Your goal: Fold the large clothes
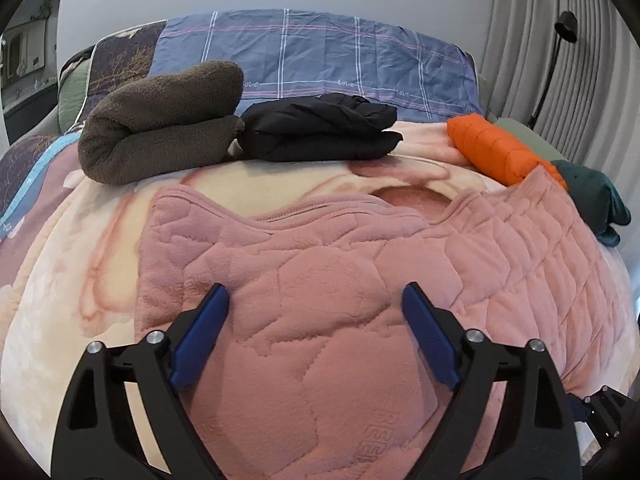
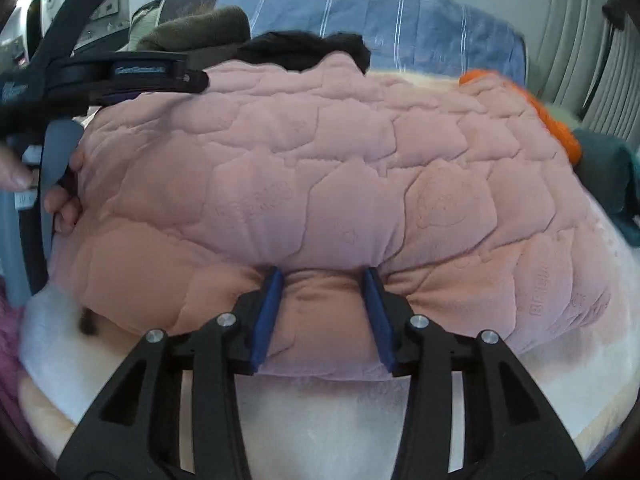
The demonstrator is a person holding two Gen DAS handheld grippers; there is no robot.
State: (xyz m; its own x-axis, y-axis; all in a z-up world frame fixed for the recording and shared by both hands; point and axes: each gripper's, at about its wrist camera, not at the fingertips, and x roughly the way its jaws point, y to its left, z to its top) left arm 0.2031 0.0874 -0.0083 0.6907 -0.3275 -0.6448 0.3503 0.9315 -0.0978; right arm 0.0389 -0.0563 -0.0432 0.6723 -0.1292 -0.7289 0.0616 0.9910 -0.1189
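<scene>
A large pink quilted garment lies spread on the bed, its zipper edge toward the far side. My left gripper is open, hovering just over the garment's near part, holding nothing. In the right wrist view the same pink garment fills the middle, bunched up. My right gripper is closed on a thick fold of its near edge, cloth bulging between the blue pads. The left gripper's body and a hand show at the left edge of that view.
Folded clothes line the far side of the bed: a brown fleece, a black puffy piece, an orange puffer and a dark teal item. A blue plaid pillow lies behind. Curtains and a lamp stand right.
</scene>
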